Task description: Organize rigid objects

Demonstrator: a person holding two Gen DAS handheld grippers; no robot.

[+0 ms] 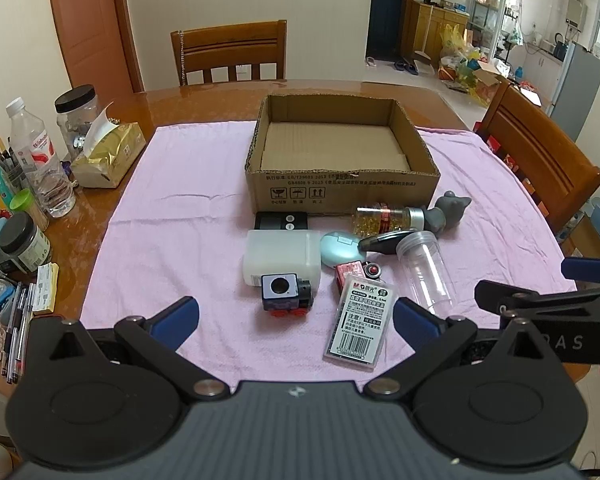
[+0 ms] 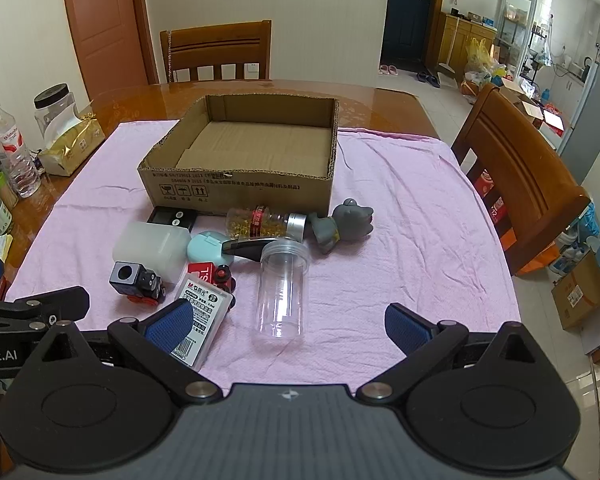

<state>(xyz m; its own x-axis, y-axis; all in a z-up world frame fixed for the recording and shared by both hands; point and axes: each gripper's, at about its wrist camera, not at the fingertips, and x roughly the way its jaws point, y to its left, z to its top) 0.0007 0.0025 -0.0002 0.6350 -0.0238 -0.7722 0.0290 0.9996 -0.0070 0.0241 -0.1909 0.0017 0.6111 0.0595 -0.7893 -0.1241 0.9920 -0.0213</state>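
Note:
An open cardboard box (image 1: 342, 190) (image 2: 236, 192) stands on the pink towel (image 1: 188, 216) (image 2: 400, 240), with nothing in it. In front of it lie a toy train (image 1: 286, 294) (image 2: 138, 282), a white plastic container (image 1: 282, 258) (image 2: 152, 248), a clear jar (image 1: 426, 270) (image 2: 282, 292), a pencil-lead case (image 1: 358, 326) (image 2: 202, 312), a pill bottle (image 1: 388, 218) (image 2: 264, 222), a grey figurine (image 1: 448, 214) (image 2: 344, 226) and a teal case (image 1: 342, 248) (image 2: 206, 248). My left gripper (image 1: 296, 320) is open above the near towel edge. My right gripper (image 2: 288, 326) is open near the jar's base.
Bottles, jars, a gold tissue pack (image 1: 108, 156) (image 2: 70, 144) and pens crowd the table's left side. Wooden chairs stand behind (image 1: 230, 54) and to the right (image 2: 520, 176). A black device (image 1: 280, 222) lies against the box front.

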